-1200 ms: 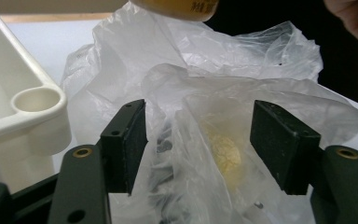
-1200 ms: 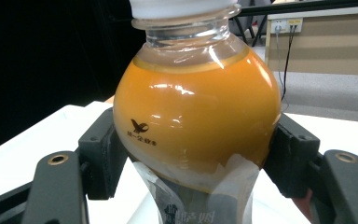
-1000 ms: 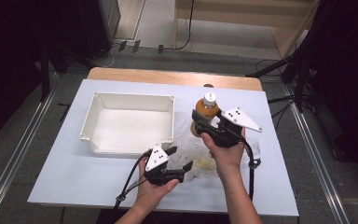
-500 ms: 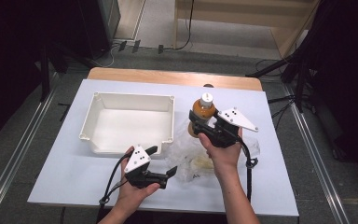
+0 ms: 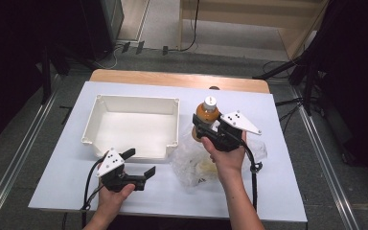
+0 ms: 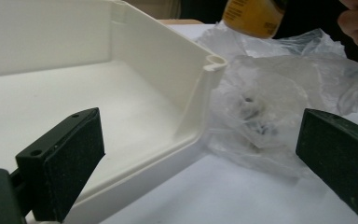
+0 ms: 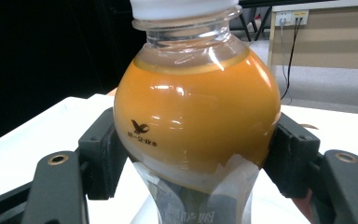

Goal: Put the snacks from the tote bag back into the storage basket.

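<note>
White table; juice bottle bears a bird logo.

Your orange-juice bottle stood upright, white cap on, right of centre toward the table's far edge. Your clear plastic bag lay crumpled just in front of it, nearer the near edge.
</note>
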Motion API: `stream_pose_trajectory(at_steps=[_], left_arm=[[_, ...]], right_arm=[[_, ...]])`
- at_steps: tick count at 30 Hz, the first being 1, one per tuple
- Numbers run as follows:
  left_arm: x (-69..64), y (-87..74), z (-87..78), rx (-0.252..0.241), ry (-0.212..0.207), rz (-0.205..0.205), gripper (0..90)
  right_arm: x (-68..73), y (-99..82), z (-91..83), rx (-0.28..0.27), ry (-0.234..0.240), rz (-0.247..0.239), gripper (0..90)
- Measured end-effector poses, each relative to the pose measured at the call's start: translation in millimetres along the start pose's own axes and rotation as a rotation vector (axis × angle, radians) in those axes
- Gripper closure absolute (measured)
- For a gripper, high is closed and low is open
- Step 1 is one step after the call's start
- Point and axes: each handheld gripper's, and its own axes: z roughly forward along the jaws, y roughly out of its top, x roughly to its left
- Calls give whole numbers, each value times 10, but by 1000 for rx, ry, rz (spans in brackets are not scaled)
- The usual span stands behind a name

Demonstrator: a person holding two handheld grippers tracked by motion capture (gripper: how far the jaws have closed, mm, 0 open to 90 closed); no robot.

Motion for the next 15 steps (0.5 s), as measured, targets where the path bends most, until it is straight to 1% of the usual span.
stream_pose_trajectory(at_steps=[4, 6, 8, 10, 11, 15], left_arm=[[79, -25, -67, -4, 22, -11, 14], [96, -35, -101, -4, 34, -12, 14], [112, -40, -139, -2, 40, -2, 14], [138, -40, -188, -10, 44, -2, 14], [154, -39, -204, -14, 44, 0, 14], [234, -42, -272, -20, 63, -21, 14]], right_arm=[[-12, 14, 6, 2, 0, 5, 318], [-12, 23, 10, 0, -3, 6, 319], [-5, 31, 14, -2, -1, 11, 318], [9, 38, 23, 0, 2, 13, 318], [19, 44, 34, 0, 3, 6, 318], [49, 56, 72, 2, 9, 6, 318]])
